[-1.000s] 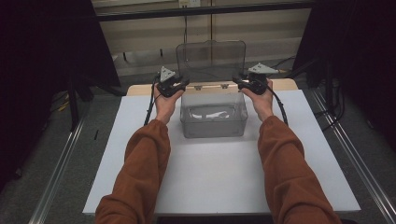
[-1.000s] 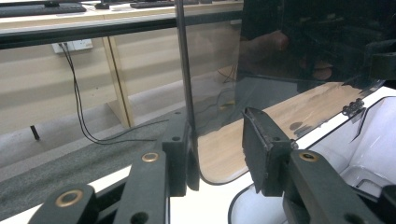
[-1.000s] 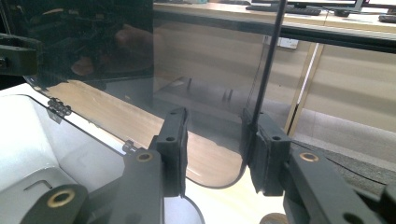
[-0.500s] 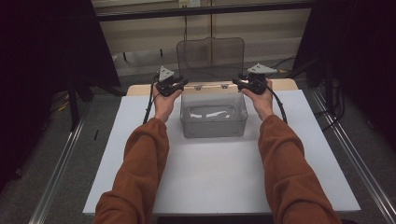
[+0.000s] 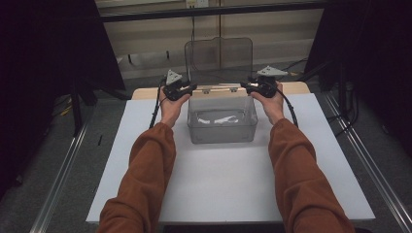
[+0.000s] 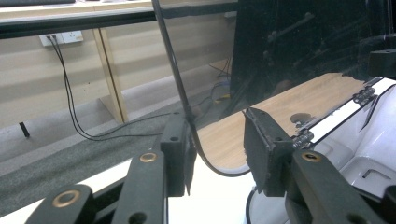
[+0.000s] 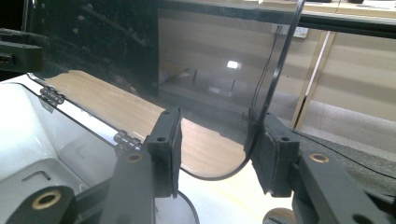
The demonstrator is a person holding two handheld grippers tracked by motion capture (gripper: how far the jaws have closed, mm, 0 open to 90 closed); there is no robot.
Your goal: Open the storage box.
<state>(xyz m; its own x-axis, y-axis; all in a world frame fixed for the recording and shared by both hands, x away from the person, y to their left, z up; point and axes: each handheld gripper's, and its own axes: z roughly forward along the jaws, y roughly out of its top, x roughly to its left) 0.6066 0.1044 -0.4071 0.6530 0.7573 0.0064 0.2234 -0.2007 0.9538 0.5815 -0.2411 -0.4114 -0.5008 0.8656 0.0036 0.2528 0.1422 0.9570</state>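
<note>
Standing upright at the white table's (image 5: 233, 184) far middle, the see-through box's (image 5: 222, 127) hinged lid (image 5: 219, 59) hides little, its contents a pale blur, while left gripper (image 5: 186, 89) and right gripper (image 5: 248, 87) gape at its bottom corners.

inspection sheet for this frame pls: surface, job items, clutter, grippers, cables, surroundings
Surface: white sheet over a wooden table.
Job's things: clear box with its hinged lid standing open and upright; something white lies inside, too unclear to name.
Clutter: nothing seen.
Grippers: left gripper and right gripper both open, each with its jaws either side of a lower corner of the lid.
Cables: a cable trails from the left gripper; a wall cable hangs from a socket.
Surroundings: black curtains, metal floor rail.
</note>
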